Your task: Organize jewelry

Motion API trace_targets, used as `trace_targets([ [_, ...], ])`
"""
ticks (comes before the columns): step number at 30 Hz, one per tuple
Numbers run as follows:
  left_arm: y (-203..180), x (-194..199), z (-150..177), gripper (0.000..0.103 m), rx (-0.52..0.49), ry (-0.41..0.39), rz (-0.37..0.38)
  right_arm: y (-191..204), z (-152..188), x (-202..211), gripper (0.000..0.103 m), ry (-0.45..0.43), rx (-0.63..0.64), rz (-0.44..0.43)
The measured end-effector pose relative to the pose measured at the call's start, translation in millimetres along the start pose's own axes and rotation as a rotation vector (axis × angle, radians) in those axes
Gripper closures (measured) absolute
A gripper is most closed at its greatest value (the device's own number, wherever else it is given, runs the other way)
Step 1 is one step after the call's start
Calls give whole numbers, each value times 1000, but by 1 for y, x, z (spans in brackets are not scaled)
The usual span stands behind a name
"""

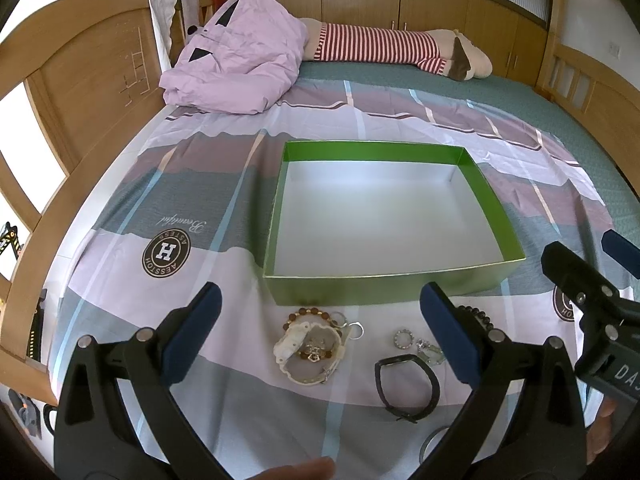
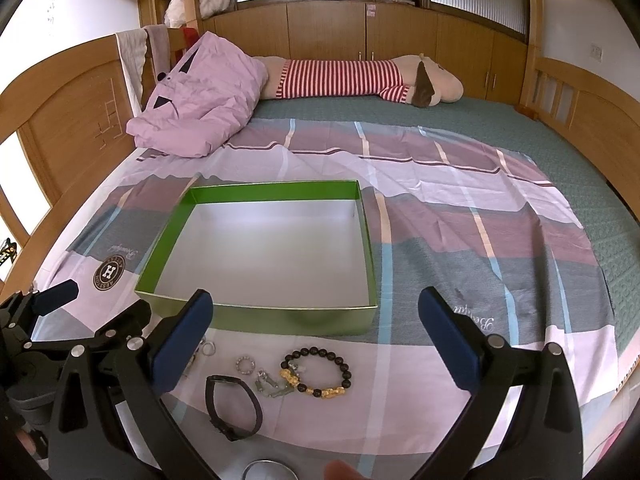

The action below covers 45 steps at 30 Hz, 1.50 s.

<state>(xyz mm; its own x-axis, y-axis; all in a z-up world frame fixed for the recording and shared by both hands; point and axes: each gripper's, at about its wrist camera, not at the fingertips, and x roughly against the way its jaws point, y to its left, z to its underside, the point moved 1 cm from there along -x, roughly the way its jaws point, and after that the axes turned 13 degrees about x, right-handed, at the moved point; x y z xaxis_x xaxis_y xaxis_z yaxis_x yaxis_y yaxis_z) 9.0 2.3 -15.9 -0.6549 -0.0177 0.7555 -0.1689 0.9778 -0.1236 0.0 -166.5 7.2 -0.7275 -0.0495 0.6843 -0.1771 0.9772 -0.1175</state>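
An empty green box (image 1: 280,216) (image 2: 256,314) with a white floor lies on the patterned sheet. In front of it lies jewelry: a white bracelet (image 1: 288,350) tangled with brown beads, a black band (image 1: 430,384) (image 2: 256,404), a small beaded ring (image 1: 404,338) (image 2: 245,365), a silver-green trinket (image 1: 432,354) (image 2: 272,390), and a black-and-gold bead bracelet (image 2: 320,374). My left gripper (image 1: 320,332) hangs open above the white bracelet. My right gripper (image 2: 316,340) (image 1: 580,276) is open above the bead bracelet.
A pink quilt (image 1: 240,60) (image 2: 200,96) and a striped plush toy (image 1: 380,46) (image 2: 352,76) lie at the bed's far end. Wooden bed frames (image 1: 92,80) (image 2: 580,112) border the mattress. A metal ring-shaped object (image 2: 266,470) (image 1: 430,440) sits at the near edge. A fingertip (image 1: 296,468) shows below.
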Motion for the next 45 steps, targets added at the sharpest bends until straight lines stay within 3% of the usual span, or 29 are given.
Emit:
trace_targets([
  [35,-8,-10,8,2,-31,22,0,-7,-2,7,1,-30,10,33],
  [43,-8,-21,9,3,-51,34,-2,-18,5,-15,1,34,4,73],
  [45,-3,-24,7,3,-31,38,-10,-24,7,-22,1,67,-30,33],
])
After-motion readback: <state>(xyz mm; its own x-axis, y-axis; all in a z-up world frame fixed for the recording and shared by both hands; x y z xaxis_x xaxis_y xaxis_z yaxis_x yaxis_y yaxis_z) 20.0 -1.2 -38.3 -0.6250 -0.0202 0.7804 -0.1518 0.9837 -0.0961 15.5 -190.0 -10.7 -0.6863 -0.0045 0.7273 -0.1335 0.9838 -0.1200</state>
